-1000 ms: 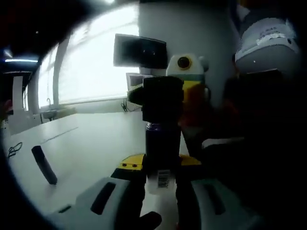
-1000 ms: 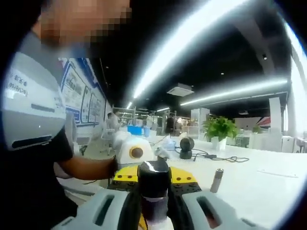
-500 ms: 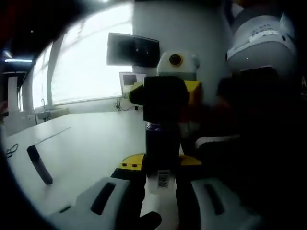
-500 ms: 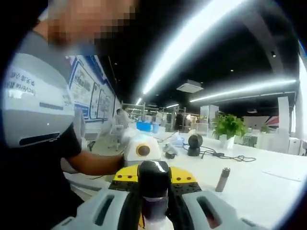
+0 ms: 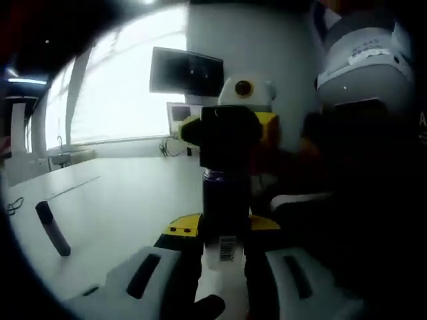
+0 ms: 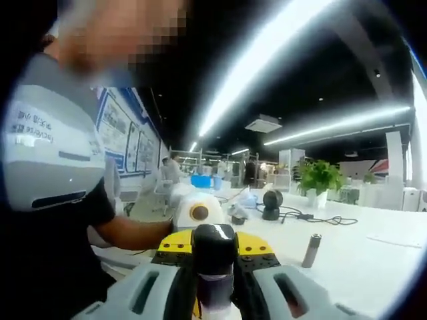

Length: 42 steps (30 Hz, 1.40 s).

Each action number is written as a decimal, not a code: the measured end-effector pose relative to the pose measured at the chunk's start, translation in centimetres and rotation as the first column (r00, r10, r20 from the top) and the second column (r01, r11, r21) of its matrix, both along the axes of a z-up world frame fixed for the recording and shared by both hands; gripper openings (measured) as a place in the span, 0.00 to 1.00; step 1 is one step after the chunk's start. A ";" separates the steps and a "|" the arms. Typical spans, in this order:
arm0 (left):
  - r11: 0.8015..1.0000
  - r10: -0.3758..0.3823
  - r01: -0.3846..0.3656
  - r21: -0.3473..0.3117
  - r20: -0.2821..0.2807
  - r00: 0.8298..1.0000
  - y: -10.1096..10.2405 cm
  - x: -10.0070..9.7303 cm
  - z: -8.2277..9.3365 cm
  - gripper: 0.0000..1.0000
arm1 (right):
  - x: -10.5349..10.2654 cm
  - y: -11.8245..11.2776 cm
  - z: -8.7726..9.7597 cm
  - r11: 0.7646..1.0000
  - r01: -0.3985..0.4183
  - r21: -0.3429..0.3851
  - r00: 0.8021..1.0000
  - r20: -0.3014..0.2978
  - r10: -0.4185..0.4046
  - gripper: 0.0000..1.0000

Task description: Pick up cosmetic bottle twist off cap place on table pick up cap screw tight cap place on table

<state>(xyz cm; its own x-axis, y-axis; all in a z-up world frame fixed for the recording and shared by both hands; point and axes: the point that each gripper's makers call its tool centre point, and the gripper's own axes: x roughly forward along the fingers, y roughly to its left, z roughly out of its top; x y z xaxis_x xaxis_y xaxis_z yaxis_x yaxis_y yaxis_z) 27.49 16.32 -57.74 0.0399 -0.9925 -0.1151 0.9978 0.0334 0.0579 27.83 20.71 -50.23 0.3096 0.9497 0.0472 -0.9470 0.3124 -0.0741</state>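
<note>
Standing upright between the jaws of the left gripper (image 5: 223, 267), the cosmetic bottle (image 5: 225, 213) is a dark cylinder with a barcode label low on its body, and those jaws pinch it at the base, lifted clear of the white table (image 5: 127, 200). At the bottle's top sits the black cap (image 5: 223, 137), and in the left gripper view the right gripper (image 5: 230, 130) comes in from behind with its jaws pressed onto the cap's sides, its yellow body showing at either side. From the right gripper view the same joint is seen from the other end: the cap (image 6: 213, 245) is clamped between the right gripper's (image 6: 213, 277) own jaws, with the left gripper (image 6: 200, 223) just beyond it, so both tools meet on one bottle and cap in the air over the near edge of the table (image 6: 360, 260). To the bottle's left in the left gripper view the tabletop runs wide and bare toward the far edge under the bright windows, with a dark slim tube (image 5: 53, 229) standing tilted well apart, toward the table's left side. In the right gripper view a small silver cylinder (image 6: 311, 250) stands upright on the table well to the right, and farther back near the far edge are a dark round device with a cable (image 6: 270, 203) and a potted plant (image 6: 317, 180). The person's torso in a grey and black shirt (image 6: 53, 167) closes off the left side of that view.
</note>
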 end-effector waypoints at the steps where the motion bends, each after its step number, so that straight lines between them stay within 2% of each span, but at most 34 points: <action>1: 1.000 0.001 -0.001 0.003 0.001 1.000 0.0 0.0 0.0 0.14 | 0.0 0.0 0.0 1.000 0.000 -0.005 1.000 0.003 0.000 0.15; 10: 1.000 0.007 -0.007 0.004 0.009 1.000 0.0 0.0 -0.1 0.13 | -0.1 -0.1 -0.1 1.000 -0.010 -0.008 1.000 0.008 0.011 0.15; 17: 1.000 0.028 -0.028 0.001 0.013 1.000 0.1 0.4 -0.2 0.13 | 0.3 0.0 -0.3 1.000 0.026 0.006 0.999 0.022 -0.026 0.16; 21: 0.999 0.036 -0.036 -0.019 0.005 0.999 0.2 0.5 0.1 0.13 | 0.7 -0.1 -0.8 0.999 0.038 0.000 0.999 0.013 -0.038 0.28; 24: 0.998 0.059 -0.058 -0.028 0.004 0.998 0.2 0.8 0.3 0.13 | 0.6 -0.1 -0.6 0.999 0.037 0.017 0.999 0.003 -0.037 0.30; 27: 0.991 0.132 -0.132 -0.036 0.008 0.991 0.3 2.0 0.4 0.13 | 0.8 -0.3 -0.2 0.998 0.057 0.034 0.998 -0.003 -0.057 0.30; 30: 0.979 0.203 -0.202 -0.037 0.024 0.979 0.3 2.9 0.5 0.13 | 2.1 -1.0 0.2 0.988 0.148 0.051 0.989 -0.008 -0.148 0.35; 31: 0.974 0.226 -0.225 -0.037 0.026 0.974 0.3 3.1 0.5 0.13 | 3.1 -1.5 0.2 0.974 0.221 0.051 0.975 -0.005 -0.221 0.37; 32: 0.969 0.247 -0.246 -0.037 0.026 0.969 0.3 3.4 0.5 0.13 | 3.5 -1.6 0.2 0.968 0.247 0.055 0.969 0.000 -0.247 0.39; 33: 0.958 0.285 -0.284 -0.035 0.027 0.958 0.3 3.8 0.5 0.13 | 3.3 -1.3 0.1 0.969 0.240 0.050 0.971 0.003 -0.241 0.39; 35: 0.938 0.347 -0.346 -0.023 0.058 0.936 0.3 4.5 0.5 0.13 | 3.8 -1.5 0.0 0.956 0.287 0.064 0.958 -0.026 -0.285 0.40; 37: 0.927 0.374 -0.373 -0.027 0.042 0.927 0.1 4.6 0.5 0.13 | 4.1 -1.7 -0.1 0.946 0.316 0.072 0.949 -0.037 -0.314 0.41; 39: 0.903 0.429 -0.427 -0.036 0.065 0.901 0.3 5.1 0.8 0.13 | 4.6 -2.2 0.1 0.927 0.362 0.098 0.932 -0.057 -0.358 0.41; 40: 0.896 0.444 -0.443 -0.026 0.063 0.894 0.2 5.2 0.6 0.13 | 4.7 -2.3 0.3 0.921 0.377 0.103 0.926 -0.052 -0.373 0.40; 42: 0.861 0.508 -0.509 -0.012 0.087 0.857 0.5 6.1 0.5 0.13 | 4.9 -2.5 0.5 0.909 0.400 0.116 0.916 -0.064 -0.395 0.39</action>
<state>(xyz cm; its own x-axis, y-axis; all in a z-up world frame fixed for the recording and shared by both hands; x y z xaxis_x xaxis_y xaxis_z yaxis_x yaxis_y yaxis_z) 33.55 16.79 -57.24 0.5484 -0.8303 -0.0994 0.8336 0.5334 0.1437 32.73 18.23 -49.75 0.6641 0.7350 0.1371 -0.7439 0.6679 0.0229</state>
